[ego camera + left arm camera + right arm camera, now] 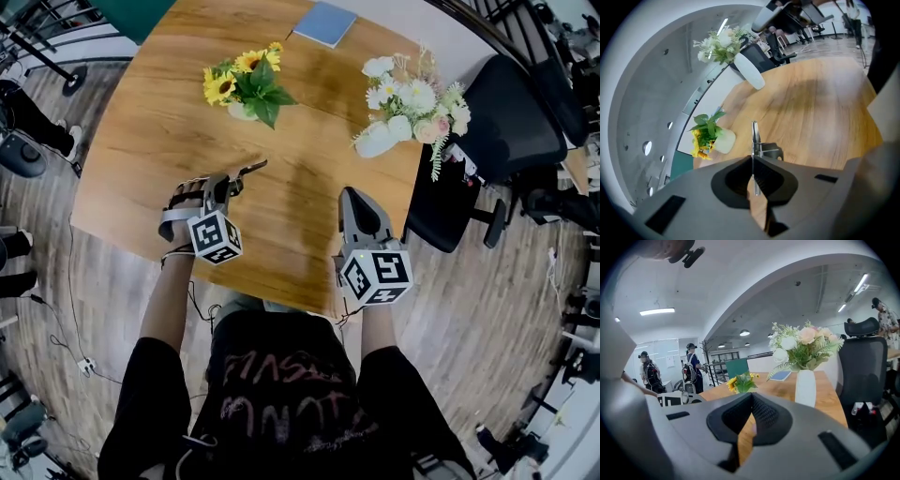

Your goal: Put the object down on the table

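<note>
My left gripper point(234, 180) is shut on a thin metal object point(249, 169) and holds it just above the wooden table point(169, 141), near the front left. In the left gripper view the object point(754, 136) stands edge-on between the closed jaws, with a small metal block on its right side; whether it touches the table I cannot tell. My right gripper point(352, 194) hovers over the table's front right with its jaws shut on nothing. In the right gripper view the right gripper point(751, 395) points across the table.
A sunflower vase point(246, 86) stands at the middle back of the table, and a white vase of pale flowers point(403, 117) at the right edge. A blue book point(325, 23) lies at the far end. A black office chair point(506, 122) stands to the right.
</note>
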Demonstrator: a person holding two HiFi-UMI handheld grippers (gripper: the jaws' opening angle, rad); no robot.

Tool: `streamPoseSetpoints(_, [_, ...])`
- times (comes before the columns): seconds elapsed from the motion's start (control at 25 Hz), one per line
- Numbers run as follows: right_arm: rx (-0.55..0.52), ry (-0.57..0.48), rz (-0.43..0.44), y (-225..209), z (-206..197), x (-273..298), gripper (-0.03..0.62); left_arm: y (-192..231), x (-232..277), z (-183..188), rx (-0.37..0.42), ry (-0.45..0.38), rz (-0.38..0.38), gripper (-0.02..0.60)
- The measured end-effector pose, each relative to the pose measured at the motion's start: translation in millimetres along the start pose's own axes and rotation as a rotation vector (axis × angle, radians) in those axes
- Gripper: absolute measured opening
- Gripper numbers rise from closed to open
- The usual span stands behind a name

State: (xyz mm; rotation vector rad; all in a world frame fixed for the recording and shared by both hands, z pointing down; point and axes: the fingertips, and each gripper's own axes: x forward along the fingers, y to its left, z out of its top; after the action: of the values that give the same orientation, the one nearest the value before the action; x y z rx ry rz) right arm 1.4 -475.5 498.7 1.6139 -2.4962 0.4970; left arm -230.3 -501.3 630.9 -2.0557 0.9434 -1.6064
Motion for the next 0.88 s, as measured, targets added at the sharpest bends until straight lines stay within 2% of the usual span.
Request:
streamPoseSetpoints(0.16, [-0.002, 0.008, -0.005, -2, -1, 1, 0.006, -11, 12, -2, 0.067, 0.034, -0.022, 0.02])
streamPoseSetpoints(0.4, [-0.001, 0.02, -0.015, -6, -5, 1, 0.006, -19, 23, -3, 0.082, 0.044, -0.047, 0.02])
streamPoseSetpoints(0.68, [0.005, 0.033, -0.024, -14, -10, 0, 0.006, -31, 30, -3, 0.143, 0.062, -0.068, 0.021])
streamPoseSetpoints(0.88, [0.01, 0.037, -0.031, -18, -12, -3, 0.006, -35, 30, -6, 0.138, 0.075, -0.076, 0.025])
